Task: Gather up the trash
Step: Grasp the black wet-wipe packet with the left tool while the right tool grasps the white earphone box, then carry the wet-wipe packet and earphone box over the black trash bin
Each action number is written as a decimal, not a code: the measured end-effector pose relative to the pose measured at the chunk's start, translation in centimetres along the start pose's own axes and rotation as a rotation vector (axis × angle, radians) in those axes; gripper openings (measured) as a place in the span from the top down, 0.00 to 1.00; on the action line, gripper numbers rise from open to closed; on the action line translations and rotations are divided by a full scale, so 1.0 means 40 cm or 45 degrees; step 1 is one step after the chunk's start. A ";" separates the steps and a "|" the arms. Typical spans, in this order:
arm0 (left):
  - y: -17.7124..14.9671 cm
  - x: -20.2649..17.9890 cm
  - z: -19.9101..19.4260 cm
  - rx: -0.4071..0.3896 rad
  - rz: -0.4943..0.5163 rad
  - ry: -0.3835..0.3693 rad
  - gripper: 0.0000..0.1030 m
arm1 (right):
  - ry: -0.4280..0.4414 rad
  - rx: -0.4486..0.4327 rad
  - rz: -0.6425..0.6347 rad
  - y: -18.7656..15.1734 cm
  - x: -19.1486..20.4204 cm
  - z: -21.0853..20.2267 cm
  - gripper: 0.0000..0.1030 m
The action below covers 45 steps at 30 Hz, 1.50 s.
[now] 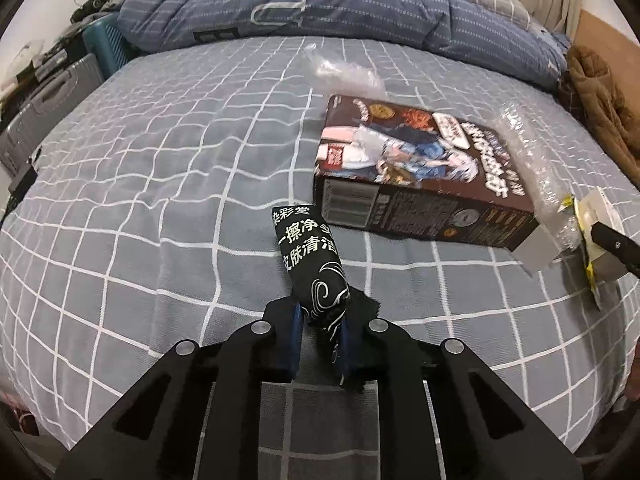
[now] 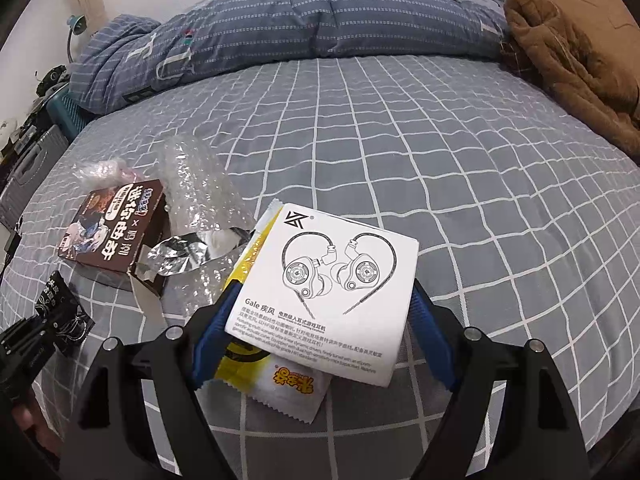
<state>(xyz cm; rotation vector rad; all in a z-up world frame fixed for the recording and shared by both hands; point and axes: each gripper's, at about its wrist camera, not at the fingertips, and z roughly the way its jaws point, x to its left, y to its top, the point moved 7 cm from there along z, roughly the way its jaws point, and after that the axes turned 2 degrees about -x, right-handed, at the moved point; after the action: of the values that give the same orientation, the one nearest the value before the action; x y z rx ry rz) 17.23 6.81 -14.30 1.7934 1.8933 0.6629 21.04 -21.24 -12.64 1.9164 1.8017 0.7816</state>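
My left gripper [image 1: 320, 320] is shut on a black wipe packet [image 1: 310, 256] with white Chinese print, held just above the bed; it also shows in the right wrist view [image 2: 60, 312]. My right gripper [image 2: 324, 308] is shut on a white earphone box [image 2: 332, 288], with a white and yellow snack wrapper [image 2: 280, 380] pinched beneath it; the box also shows in the left wrist view [image 1: 600, 216]. A brown cookie box [image 1: 416, 176] lies on the bed, its end flap open in the right wrist view [image 2: 112, 228]. Bubble wrap [image 2: 196, 188] and a crumpled clear bag [image 1: 344, 68] lie beside it.
The bed [image 2: 440, 160] has a grey sheet with a white grid. A rolled blue quilt [image 1: 320, 4] lies along the far side. A brown coat [image 2: 576, 72] lies at the far right. Suitcases [image 1: 44, 108] and a teal crate stand off the bed's left edge.
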 end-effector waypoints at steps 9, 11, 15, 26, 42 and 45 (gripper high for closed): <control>0.019 -0.036 -0.056 -0.039 0.021 -0.043 0.88 | 0.016 -0.024 0.005 -0.011 0.002 -0.039 0.25; 0.022 -0.040 -0.063 -0.045 0.024 -0.053 0.88 | 0.022 -0.031 0.001 -0.014 0.004 -0.054 0.25; 0.024 -0.054 -0.083 -0.053 0.031 -0.071 0.88 | 0.031 -0.040 0.008 -0.018 0.002 -0.083 0.25; -0.007 -0.090 -0.164 -0.044 0.038 -0.097 0.88 | 0.072 -0.075 -0.006 -0.037 0.020 -0.193 0.25; -0.117 -0.132 -0.311 -0.021 0.027 -0.126 0.88 | 0.131 -0.112 -0.054 -0.102 0.062 -0.366 0.25; -0.131 -0.137 -0.337 -0.020 0.028 -0.130 0.88 | 0.140 -0.115 -0.060 -0.117 0.068 -0.390 0.25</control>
<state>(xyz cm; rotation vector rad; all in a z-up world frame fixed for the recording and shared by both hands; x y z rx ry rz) 5.08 0.62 -6.99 1.8053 1.7988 0.5808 7.53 -19.49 -3.28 1.7990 1.8351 0.9522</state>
